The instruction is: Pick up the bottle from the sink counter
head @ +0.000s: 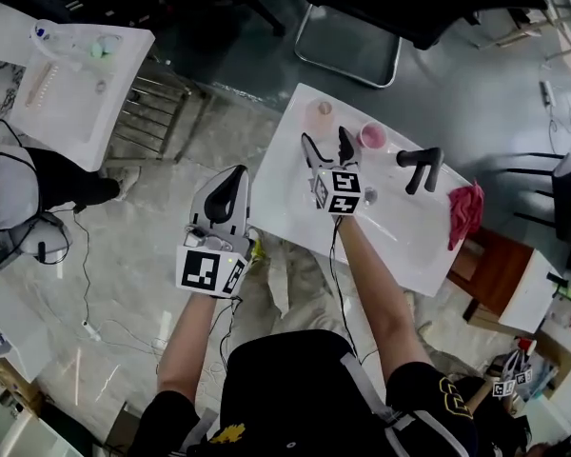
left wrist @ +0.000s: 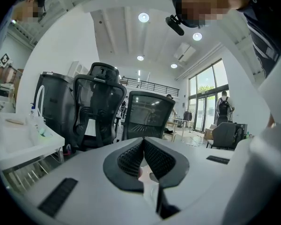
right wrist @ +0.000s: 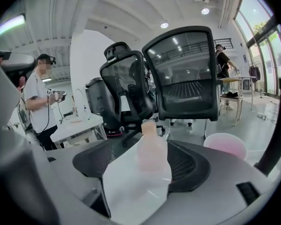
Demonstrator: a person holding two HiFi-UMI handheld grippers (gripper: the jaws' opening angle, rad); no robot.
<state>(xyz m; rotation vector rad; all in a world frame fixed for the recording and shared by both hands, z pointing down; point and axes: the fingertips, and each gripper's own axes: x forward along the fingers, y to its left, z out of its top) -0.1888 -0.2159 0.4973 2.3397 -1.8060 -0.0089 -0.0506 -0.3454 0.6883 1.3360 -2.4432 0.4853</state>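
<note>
While your left gripper hangs closed beside sink counter, right gripper gapes, seemingly short of bottle.

No text, label or number can be read – none in any view
</note>
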